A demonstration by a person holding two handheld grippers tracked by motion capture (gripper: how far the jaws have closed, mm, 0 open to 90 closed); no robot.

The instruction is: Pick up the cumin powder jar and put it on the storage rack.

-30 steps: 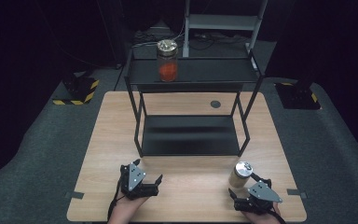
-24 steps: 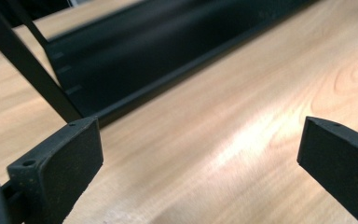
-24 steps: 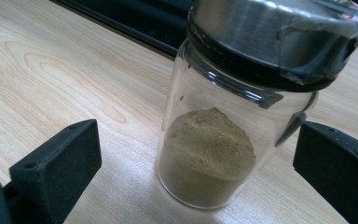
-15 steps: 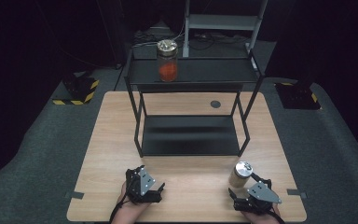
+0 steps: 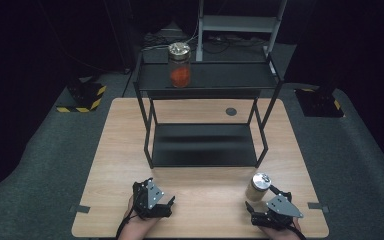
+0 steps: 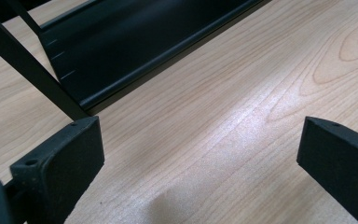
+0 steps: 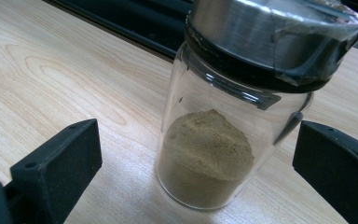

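Right gripper view is showing a small clear glass jar with a silver metal lid and tan powder inside (image 7: 235, 116) standing upright on the pale wooden surface (image 7: 51, 70), directly ahead of the right gripper (image 7: 198, 163) and between its two black jaws, which are standing wide apart and touching nothing. The jar is looking rigid, smooth and probably slippery; being glass, it is likely breakable if knocked over or squeezed off-centre. It is less than half full of powder, so it is probably light, with most weight sitting low. The best hold, by my judgement, is across the straight glass wall below the lid's dark rim, jaws level and centred, so the jar is not tipping or sliding upward.

High view is showing the left gripper (image 5: 152, 202) resting low near the surface's near edge, well apart from the jar; its jaws are spread open over bare wood. Beyond both grippers a black metal two-tier shelf rack (image 5: 205, 145) is standing, with a second lidded glass jar holding orange contents (image 5: 179, 65) on its upper tier.
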